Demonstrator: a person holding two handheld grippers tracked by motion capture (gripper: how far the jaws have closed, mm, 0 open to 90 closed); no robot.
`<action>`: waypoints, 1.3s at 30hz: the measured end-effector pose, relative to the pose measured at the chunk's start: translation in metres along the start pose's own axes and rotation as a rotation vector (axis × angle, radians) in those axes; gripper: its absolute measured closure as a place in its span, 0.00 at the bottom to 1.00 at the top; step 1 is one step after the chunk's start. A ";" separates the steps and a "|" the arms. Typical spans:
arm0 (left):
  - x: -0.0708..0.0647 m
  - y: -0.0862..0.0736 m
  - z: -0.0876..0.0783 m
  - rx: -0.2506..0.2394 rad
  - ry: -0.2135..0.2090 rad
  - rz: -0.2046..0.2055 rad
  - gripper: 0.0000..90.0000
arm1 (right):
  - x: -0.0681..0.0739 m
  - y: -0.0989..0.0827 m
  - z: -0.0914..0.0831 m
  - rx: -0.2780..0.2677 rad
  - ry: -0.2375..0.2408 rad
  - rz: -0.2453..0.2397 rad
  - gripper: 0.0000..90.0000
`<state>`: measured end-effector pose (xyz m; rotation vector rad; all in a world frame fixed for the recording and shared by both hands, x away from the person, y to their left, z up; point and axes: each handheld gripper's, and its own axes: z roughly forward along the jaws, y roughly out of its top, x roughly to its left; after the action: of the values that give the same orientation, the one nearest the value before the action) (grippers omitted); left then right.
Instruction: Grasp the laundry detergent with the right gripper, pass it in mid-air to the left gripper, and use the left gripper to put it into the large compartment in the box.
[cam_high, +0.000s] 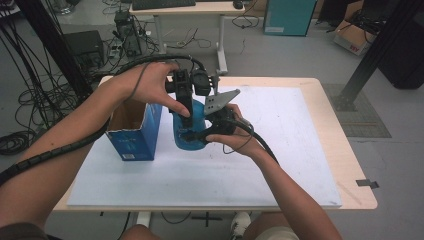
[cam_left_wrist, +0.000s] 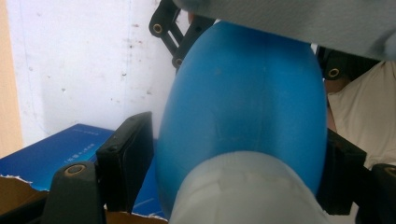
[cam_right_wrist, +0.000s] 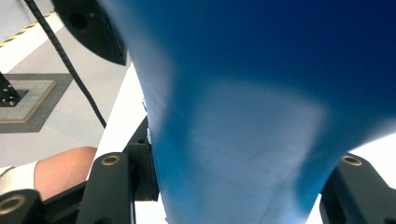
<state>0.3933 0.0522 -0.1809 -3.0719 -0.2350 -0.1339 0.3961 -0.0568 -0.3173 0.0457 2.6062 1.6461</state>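
- Right gripper (cam_high: 192, 134) is clamped on the lower body of the blue bottle (cam_high: 190, 127), which stands on the table (cam_high: 280, 150).
- Left gripper (cam_high: 186, 111) sits over the bottle top – its jaws flank the pale neck (cam_left_wrist: 243, 186); contact I cannot tell.
- Step, I judge: two-handed hold beside the open blue box (cam_high: 135, 132).
- Next: firm left grip, then lift toward the box.

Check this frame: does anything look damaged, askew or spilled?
Only the blue box beside the blue bottle: its open top edge is ragged, showing torn brown cardboard. Nothing is spilled; both grippers, left and right, are at the bottle.
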 end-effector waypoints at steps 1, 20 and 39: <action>0.000 0.000 0.000 0.002 -0.001 0.000 0.28 | 0.000 0.000 0.000 -0.001 0.001 0.003 0.47; 0.000 -0.001 0.001 0.006 -0.026 0.004 0.40 | -0.001 -0.001 0.002 -0.010 -0.001 -0.021 0.47; 0.000 0.002 0.001 0.022 -0.013 0.021 0.40 | -0.002 -0.002 0.000 -0.015 0.001 -0.016 0.46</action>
<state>0.3940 0.0500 -0.1815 -3.0528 -0.2032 -0.1088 0.3984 -0.0574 -0.3188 0.0234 2.5877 1.6608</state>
